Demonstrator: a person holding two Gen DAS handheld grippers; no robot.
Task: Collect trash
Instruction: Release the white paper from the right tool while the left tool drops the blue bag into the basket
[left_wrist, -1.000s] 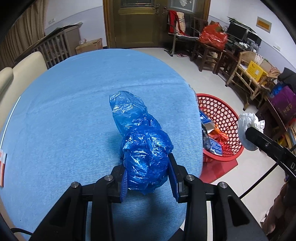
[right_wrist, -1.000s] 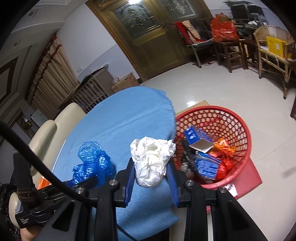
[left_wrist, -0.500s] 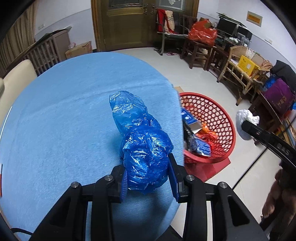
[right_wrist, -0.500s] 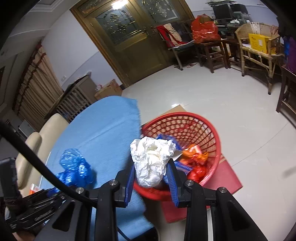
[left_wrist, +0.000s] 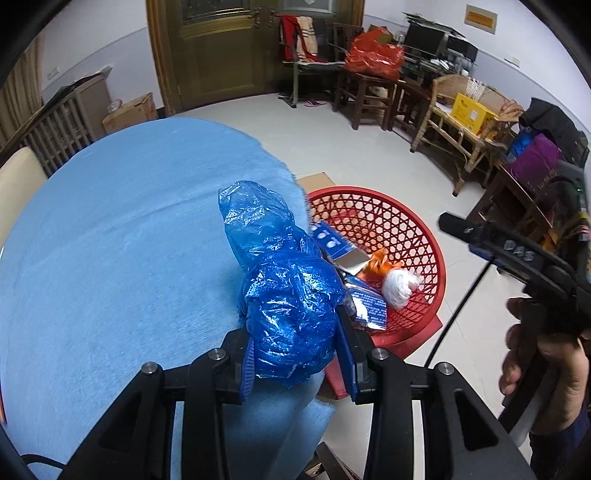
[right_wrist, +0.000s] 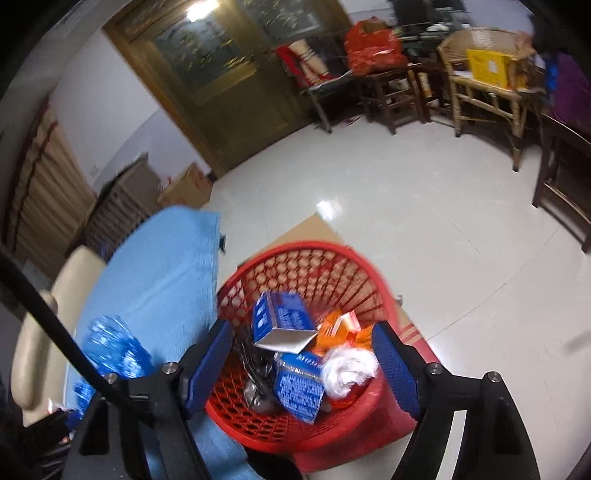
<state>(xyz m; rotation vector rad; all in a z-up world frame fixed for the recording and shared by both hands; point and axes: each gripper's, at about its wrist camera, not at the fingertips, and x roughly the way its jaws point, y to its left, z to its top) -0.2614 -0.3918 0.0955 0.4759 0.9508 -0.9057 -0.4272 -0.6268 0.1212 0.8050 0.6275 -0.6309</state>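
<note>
Trash in two pieces: a crumpled blue plastic bag and a wad of white paper. A second ago the wad sat pinched in the right gripper over the blue tablecloth; now it lies inside the red basket among blue cartons and orange wrappers, and that gripper's jaws are opening above the basket with nothing pressed between the pads. The basket, which a second ago lay off to the right of the tablecloth, has come to fill the middle of the right wrist view. The blue bag stays clamped in the left gripper, above the tablecloth's edge, nearer the basket than before.

The left wrist view alone shows the person's right hand around the right tool's handle, and the wad from the side, beside an orange wrapper. The right wrist view alone looks straight down into the basket, and shows the blue bag as a blurred shape at lower left.
</note>
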